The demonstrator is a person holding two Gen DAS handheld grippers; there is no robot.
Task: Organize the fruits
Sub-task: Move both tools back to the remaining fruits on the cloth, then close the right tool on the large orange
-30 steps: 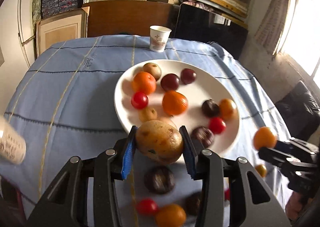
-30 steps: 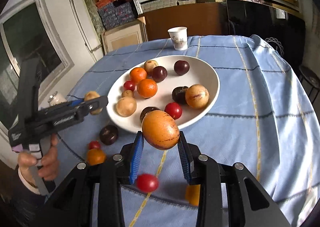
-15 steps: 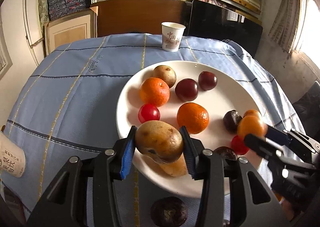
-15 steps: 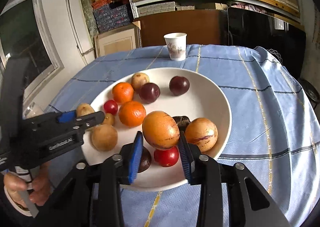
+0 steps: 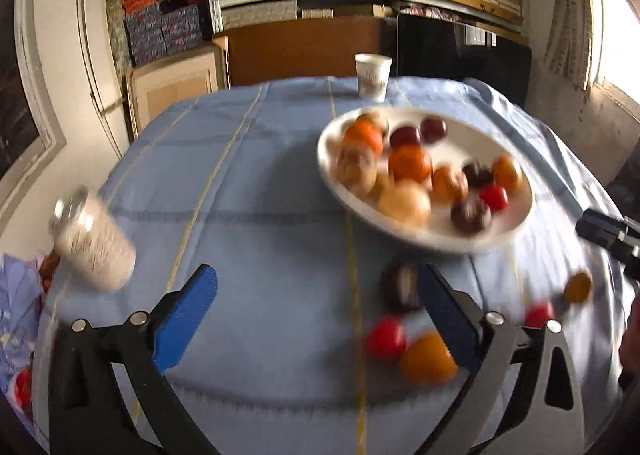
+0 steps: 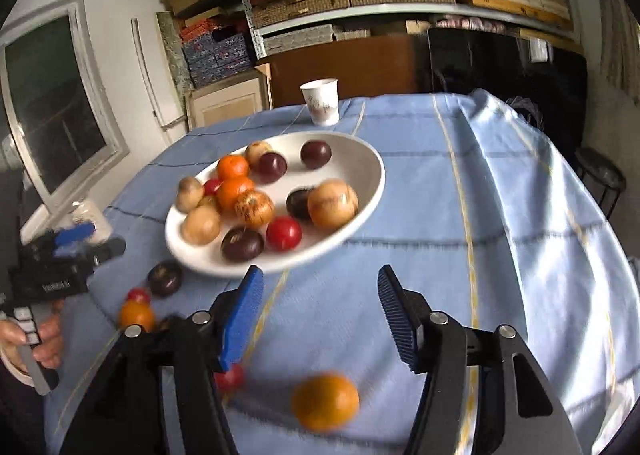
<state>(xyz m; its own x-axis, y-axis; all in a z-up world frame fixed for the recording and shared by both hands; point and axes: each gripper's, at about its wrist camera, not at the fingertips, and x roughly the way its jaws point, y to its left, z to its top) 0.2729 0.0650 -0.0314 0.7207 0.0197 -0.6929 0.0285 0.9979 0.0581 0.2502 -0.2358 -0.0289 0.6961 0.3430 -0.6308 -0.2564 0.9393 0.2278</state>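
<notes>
A white plate (image 5: 516,227) (image 6: 368,159) on the blue tablecloth holds several fruits: oranges, dark plums, red tomatoes and tan-yellow fruits. My left gripper (image 5: 316,315) is open and empty, back from the plate over the cloth. My right gripper (image 6: 320,303) is open and empty, in front of the plate. Loose on the cloth lie a dark plum (image 5: 400,287) (image 6: 164,278), a red tomato (image 5: 386,337), an orange (image 5: 426,357) and, in the right wrist view, another orange (image 6: 325,401). The left wrist view is blurred.
A white paper cup (image 5: 373,77) (image 6: 321,101) stands behind the plate. A white jar (image 5: 92,239) sits at the table's left edge. Shelves with boxes and a dark cabinet stand behind the table. The left gripper shows at the left of the right wrist view (image 6: 68,255).
Both grippers have opened and let go of their fruits, which now lie on the plate. Both have pulled back from the plate towards the near edge of the table.
</notes>
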